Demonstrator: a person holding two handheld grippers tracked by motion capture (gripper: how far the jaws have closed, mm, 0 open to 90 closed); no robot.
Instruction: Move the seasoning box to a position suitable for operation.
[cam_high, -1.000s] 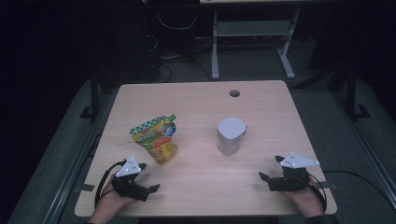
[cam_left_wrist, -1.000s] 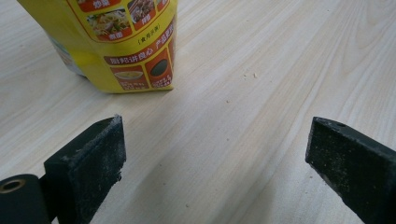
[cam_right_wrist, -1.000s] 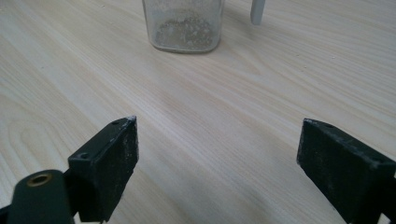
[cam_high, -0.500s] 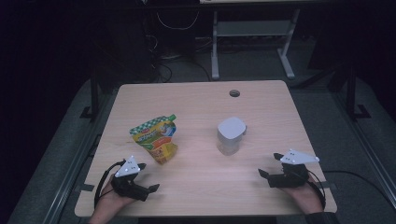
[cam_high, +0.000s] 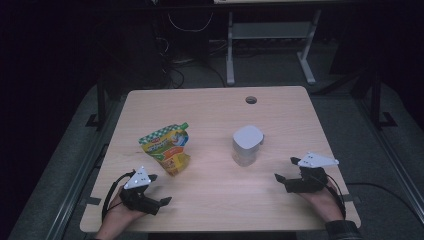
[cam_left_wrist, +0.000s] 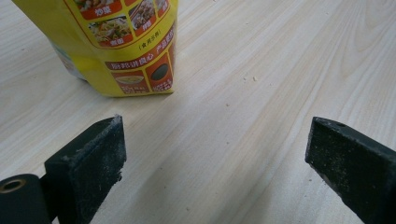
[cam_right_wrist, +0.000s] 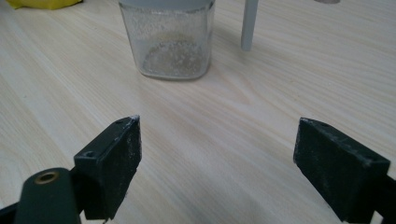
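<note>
Room beyond the counter (cam_high: 210, 107) is dark; grey floor, a pale frame leg and loose cables at the far side are only dimly legible. Counter: one, light wood grain, one round cable hole (cam_high: 251, 100) near the far edge, fine crumbs on the surface in the left gripper view. On it, two items. One yellow-green printed pouch (cam_high: 166, 149) stands left of centre, spout corner up; in the left gripper view its top is cut off and the print too small to read. One clear container (cam_high: 246, 146) with a pale lid stands right of centre, well apart from the pouch; in the right gripper view its lid is cropped and the walls look frosted with a little residue at the bottom, contents not identifiable. Two grippers, one per hand, at the near edge: left gripper (cam_high: 159, 190) just near of the pouch, jaws wide apart, holding nothing; right gripper (cam_high: 283, 170) near the container's right, jaws likewise spread, empty.
</note>
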